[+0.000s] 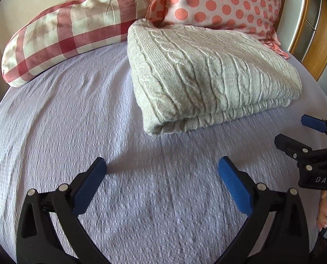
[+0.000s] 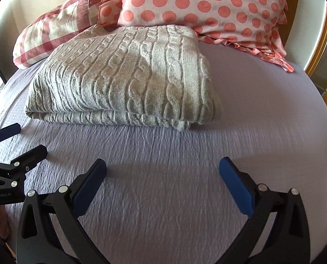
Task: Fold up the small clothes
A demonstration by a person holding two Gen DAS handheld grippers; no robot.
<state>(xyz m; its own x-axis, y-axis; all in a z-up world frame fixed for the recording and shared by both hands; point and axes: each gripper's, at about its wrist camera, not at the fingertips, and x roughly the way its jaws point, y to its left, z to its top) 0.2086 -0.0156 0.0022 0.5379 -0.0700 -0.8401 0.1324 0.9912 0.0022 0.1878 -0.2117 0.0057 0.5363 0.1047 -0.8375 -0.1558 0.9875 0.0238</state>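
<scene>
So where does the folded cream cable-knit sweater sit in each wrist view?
Left wrist view: the folded cream cable-knit sweater lies right of centre on the lilac bedspread, beyond the open left gripper.
Right wrist view: the sweater lies left of centre, beyond the open right gripper.
Shared landmark: the white pillow with coral polka dots, just behind the sweater.
</scene>
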